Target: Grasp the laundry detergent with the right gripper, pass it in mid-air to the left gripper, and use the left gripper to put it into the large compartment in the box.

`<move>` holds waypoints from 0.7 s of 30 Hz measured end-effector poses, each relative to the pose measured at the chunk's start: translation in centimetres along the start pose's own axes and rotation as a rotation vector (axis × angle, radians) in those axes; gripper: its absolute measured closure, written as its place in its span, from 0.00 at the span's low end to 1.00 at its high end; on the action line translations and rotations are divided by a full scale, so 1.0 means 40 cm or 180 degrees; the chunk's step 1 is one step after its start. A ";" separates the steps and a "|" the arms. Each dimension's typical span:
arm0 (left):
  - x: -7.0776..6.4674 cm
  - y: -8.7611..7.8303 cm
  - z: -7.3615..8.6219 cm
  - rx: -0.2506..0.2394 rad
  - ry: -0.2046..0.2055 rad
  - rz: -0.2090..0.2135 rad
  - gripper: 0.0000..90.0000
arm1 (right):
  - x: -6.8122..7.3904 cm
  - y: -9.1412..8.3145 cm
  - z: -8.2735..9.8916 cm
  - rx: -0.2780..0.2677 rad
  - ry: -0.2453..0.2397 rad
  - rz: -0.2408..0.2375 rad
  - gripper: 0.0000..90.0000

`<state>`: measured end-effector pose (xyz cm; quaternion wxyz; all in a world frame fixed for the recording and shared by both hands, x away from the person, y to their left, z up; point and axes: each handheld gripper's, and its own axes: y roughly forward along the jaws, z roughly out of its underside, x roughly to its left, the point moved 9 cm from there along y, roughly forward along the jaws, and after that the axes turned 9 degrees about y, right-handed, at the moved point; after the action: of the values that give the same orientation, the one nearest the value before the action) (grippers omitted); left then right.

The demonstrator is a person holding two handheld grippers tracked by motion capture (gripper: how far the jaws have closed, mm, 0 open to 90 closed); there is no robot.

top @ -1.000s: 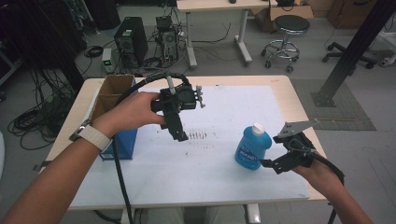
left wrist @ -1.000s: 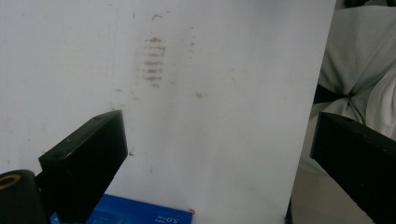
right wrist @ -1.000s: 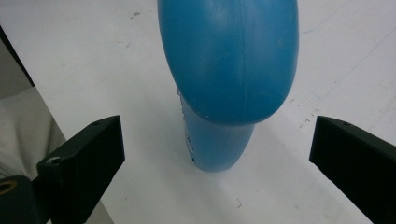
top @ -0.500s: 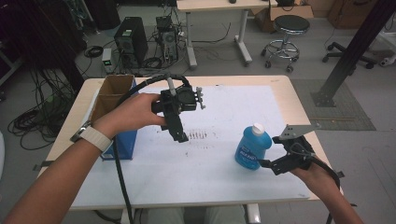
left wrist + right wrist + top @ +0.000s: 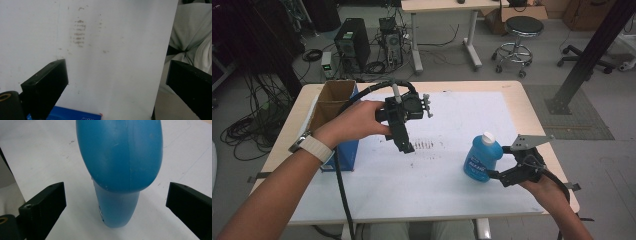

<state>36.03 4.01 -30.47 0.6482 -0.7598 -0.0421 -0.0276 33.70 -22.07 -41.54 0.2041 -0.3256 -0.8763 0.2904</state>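
one blue bottle (image 5: pixel 482 159), one cardboard box (image 5: pixel 332 102), two tongs.

Left gripper (image 5: pixel 406 145): black blocky body, small grey knobs on far side, thick black cable (image 5: pixel 343 195) trailing off table edge. Right gripper (image 5: pixel 493 162): black frame, grey three-cornered plate (image 5: pixel 528 141) on top, black cable. Fingers (image 5: pixel 46 82) black, flat, rectangular; brass-coloured screw hole at base of each near finger. White watch strap (image 5: pixel 316 148) on left wrist. Forearms bare, no sleeves.
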 end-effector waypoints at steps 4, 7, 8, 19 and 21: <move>-0.001 0.002 0.002 -0.0013 -0.0010 0.0005 0.05 | -0.002 0.007 -0.001 -0.0059 0.0007 -0.0011 0.03; -0.002 0.005 0.004 0.0003 -0.0016 0.0010 0.05 | -0.004 0.015 0.000 -0.0099 0.0011 -0.0013 0.03; -0.002 0.005 0.004 -0.0001 -0.0023 0.0008 0.05 | -0.004 0.018 0.001 -0.0105 0.0011 -0.0020 0.03; -0.001 0.005 0.007 0.0004 -0.0028 0.0011 0.05 | -0.003 0.049 0.000 -0.0237 0.0085 -0.0078 0.04; -0.001 0.005 0.007 0.0009 -0.0029 0.0016 0.05 | -0.002 0.053 -0.004 -0.0258 0.0080 -0.0084 0.05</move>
<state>36.02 4.24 -30.71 0.6491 -0.7592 -0.0432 -0.0225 34.79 -20.74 -42.82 0.2056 -0.3257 -0.8890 0.2478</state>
